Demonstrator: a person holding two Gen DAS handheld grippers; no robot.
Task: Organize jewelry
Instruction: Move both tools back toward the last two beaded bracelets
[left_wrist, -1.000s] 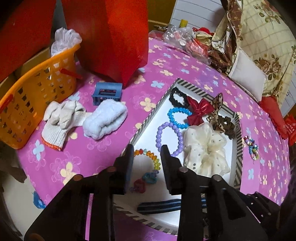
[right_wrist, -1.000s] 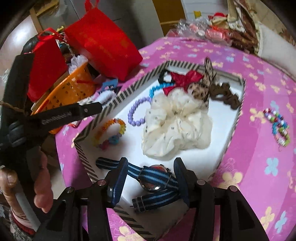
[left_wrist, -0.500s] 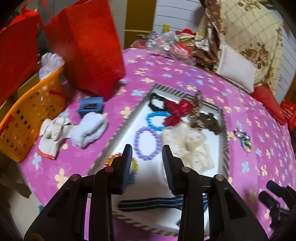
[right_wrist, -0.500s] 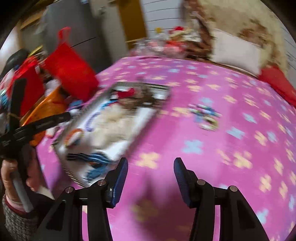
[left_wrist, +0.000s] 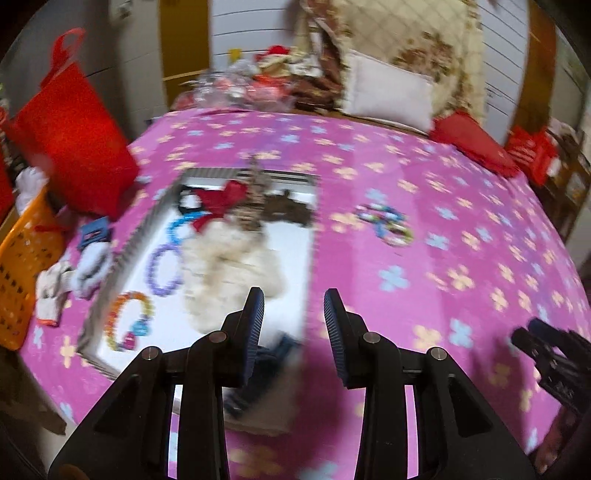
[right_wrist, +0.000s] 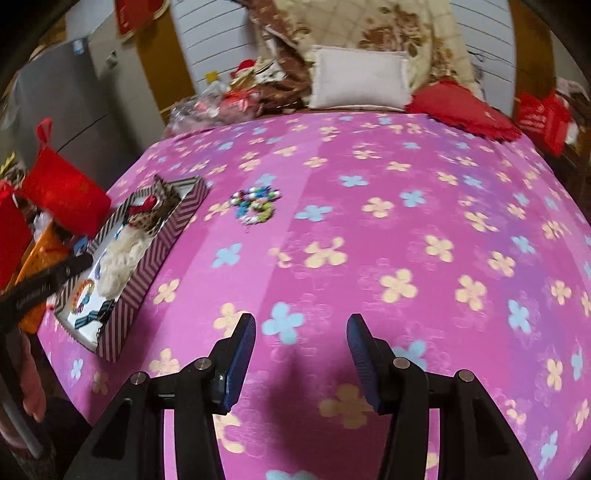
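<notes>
A striped box (left_wrist: 122, 254) (right_wrist: 155, 254) on the pink flowered cloth holds a cream scrunchie (left_wrist: 236, 266), a red bow (left_wrist: 221, 199), blue (left_wrist: 177, 229), purple (left_wrist: 164, 269) and multicolour (left_wrist: 127, 321) bead bracelets, and a striped watch strap (right_wrist: 94, 314). A loose multicolour bead bracelet (left_wrist: 388, 221) (right_wrist: 255, 205) lies on the cloth right of the box. My left gripper (left_wrist: 293, 314) is open and empty above the box's near right edge. My right gripper (right_wrist: 301, 343) is open and empty over bare cloth, well right of the box.
An orange basket (left_wrist: 22, 266), white gloves (left_wrist: 55, 288), a small blue box (left_wrist: 94, 230) and a red bag (left_wrist: 74, 140) stand left of the striped box. Cushions and clutter (right_wrist: 354, 77) line the far edge. My right gripper shows at the left view's right edge (left_wrist: 554, 362).
Both grippers pulled back and swung right. The right gripper left the watch strap in the box and now hangs over bare cloth. The left view is blurred by motion.
</notes>
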